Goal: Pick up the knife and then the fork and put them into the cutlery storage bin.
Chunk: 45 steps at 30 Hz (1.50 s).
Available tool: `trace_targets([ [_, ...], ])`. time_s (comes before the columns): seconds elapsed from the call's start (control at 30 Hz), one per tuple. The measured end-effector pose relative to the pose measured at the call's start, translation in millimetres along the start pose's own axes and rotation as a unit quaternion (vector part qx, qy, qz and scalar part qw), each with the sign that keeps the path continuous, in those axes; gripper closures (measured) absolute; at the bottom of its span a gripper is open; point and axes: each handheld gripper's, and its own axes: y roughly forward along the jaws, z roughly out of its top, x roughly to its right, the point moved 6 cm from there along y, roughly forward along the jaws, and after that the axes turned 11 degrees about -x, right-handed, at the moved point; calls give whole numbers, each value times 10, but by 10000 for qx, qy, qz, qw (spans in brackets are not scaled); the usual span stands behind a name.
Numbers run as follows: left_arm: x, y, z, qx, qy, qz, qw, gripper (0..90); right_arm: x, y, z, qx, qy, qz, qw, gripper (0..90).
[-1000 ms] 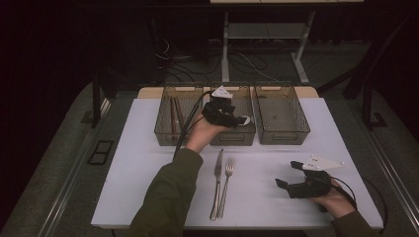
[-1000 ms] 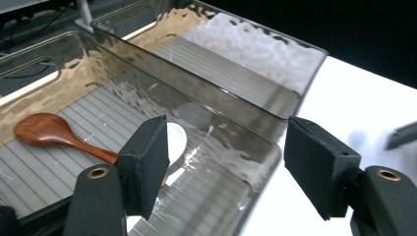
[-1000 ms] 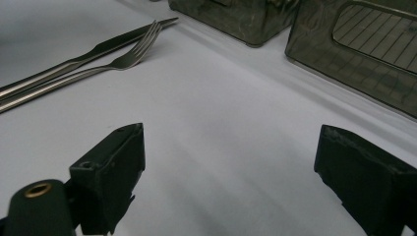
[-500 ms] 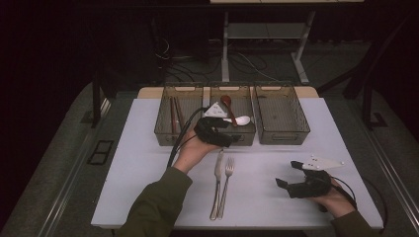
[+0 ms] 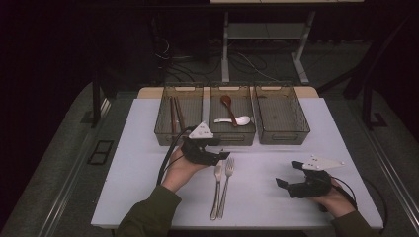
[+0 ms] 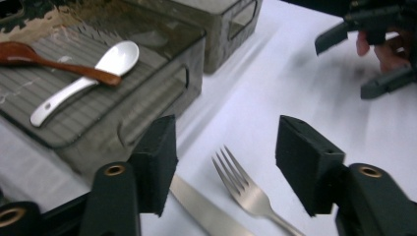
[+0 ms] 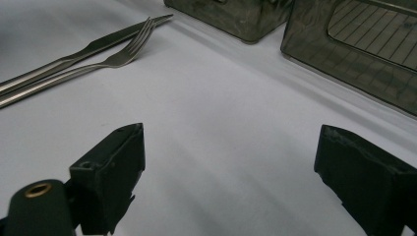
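A steel fork [image 5: 226, 182] and knife [image 5: 216, 190] lie side by side on the white table [image 5: 148, 168], handles toward the near edge. My left gripper [image 5: 221, 156] hovers just above their far tips, in front of the middle bin [image 5: 232, 137]. Its jaws have just been closing, but they stand apart with nothing pressed between them. In the left gripper view the fork [image 6: 241, 184] and knife [image 6: 206, 211] lie below the left gripper [image 6: 226, 142]. A white spoon [image 5: 232, 120] and a brown spoon [image 5: 229, 106] lie in that bin. My right gripper [image 5: 287, 174] rests open at the front right.
Three dark see-through bins stand in a row at the back. The left bin [image 5: 173, 137] holds chopsticks [image 5: 175, 113]; the right bin [image 5: 284, 138] has nothing in it. Bare white table lies between the cutlery and the right gripper [image 7: 231, 147].
My left gripper has drawn back from over the middle bin toward the near side and sunk to the tips of the fork and knife. The right gripper has stayed put.
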Motion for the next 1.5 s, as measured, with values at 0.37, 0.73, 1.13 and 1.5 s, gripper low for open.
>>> trace_targets([
  [0.37,235,-114,-429,-240,-42,-270,9993,864,6,2,-7,2,48,-46,10000,121],
  [0.73,550,-12,-656,-577,-4,-696,9959,890,-1,18,-9,-39,2,-77,10000,120],
  [1.13,681,191,-696,-1000,208,-776,9917,890,-5,21,-10,-54,-23,-85,9999,121],
  [1.5,699,230,-719,-1178,336,-665,9902,893,-2,17,-8,-39,-27,-87,10000,120],
])
